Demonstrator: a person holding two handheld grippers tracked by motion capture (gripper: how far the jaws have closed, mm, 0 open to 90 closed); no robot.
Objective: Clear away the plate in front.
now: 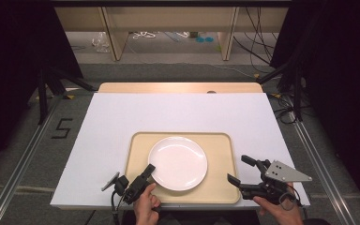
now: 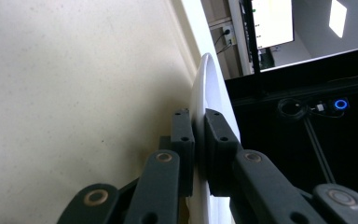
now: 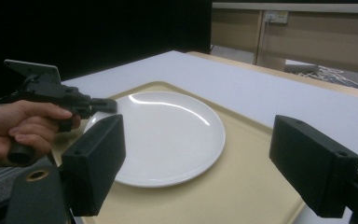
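Resting on the beige tray (image 1: 136,154) atop the white tabletop (image 1: 122,112), the white plate (image 1: 178,161) was clamped at its near-left rim by the left hand-held gripper (image 1: 149,168), while the right hand-held gripper (image 1: 239,169) stood wide apart, empty, beside the tray's near-right corner.

Our two black handheld grippers, bare hands, no sleeves in sight

We carry the left gripper (image 1: 148,168), matte black with flat rectangular pads, linked bars with brass-coloured pivot pins, small screws and a black cable trailing from it; our right gripper (image 1: 242,169) is the same black build, topped by a grey three-cornered plate with dark holes and a looped cable at the grip.
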